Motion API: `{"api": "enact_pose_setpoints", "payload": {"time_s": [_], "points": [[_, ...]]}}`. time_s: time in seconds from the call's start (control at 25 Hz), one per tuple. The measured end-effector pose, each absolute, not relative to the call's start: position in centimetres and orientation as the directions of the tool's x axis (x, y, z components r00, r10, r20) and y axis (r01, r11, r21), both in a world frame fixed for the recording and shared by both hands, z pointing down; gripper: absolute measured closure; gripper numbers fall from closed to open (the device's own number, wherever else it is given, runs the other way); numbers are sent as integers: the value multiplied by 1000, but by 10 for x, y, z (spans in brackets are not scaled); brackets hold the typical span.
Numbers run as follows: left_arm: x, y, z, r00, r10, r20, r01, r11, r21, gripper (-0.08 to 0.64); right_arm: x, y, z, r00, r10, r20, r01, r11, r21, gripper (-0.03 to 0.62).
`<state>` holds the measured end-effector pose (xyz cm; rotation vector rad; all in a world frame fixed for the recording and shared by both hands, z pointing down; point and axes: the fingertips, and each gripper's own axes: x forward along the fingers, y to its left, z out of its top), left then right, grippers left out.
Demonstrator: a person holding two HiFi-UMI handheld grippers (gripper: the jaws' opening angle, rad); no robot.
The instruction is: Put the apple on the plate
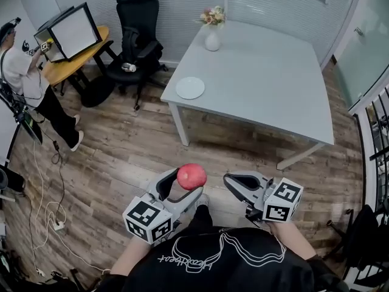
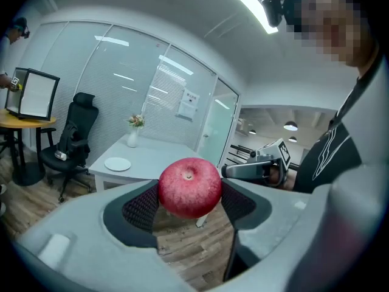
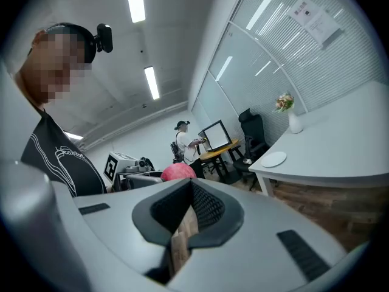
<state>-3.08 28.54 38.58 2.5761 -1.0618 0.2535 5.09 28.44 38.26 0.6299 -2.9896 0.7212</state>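
A red apple [image 1: 191,176] sits squeezed between the black pads of my left gripper [image 1: 180,187], held over the wooden floor close to my body. In the left gripper view the apple [image 2: 189,187] fills the gap between the jaws, stem end up. The white plate [image 1: 190,87] lies on the near left corner of the grey table [image 1: 267,84], well ahead of both grippers; the plate [image 2: 117,163] is also visible in the left gripper view. My right gripper [image 1: 229,181] is beside the apple to its right, jaws together with nothing between them.
A white vase with flowers [image 1: 212,35] stands at the table's far left edge. A black office chair [image 1: 137,41] is left of the table. A person [image 1: 21,72] stands at a round wooden desk [image 1: 73,59] with a monitor. Cables [image 1: 51,212] trail on the floor at left.
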Motion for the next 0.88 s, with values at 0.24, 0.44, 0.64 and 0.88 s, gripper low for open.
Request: {"api": "enact_pose_setpoints", "payload": {"time_s": [0.24, 0.44, 0.64, 0.88], "points": [[-43, 198, 397, 729, -607, 316, -682, -681, 267, 242, 39, 193, 389, -904, -408, 126, -417, 780, -466, 583], [-58, 134, 392, 746, -594, 301, -664, -697, 270, 242, 24, 134, 383, -893, -427, 143, -442, 773, -454, 583], [-63, 99, 379, 764, -582, 278, -642, -728, 239, 242, 20, 107, 370, -875, -471, 113, -471, 771, -430, 583], [-57, 72, 368, 772, -578, 264, -632, -745, 216, 242, 29, 89, 362, -863, -495, 103, -490, 765, -418, 583]]}}
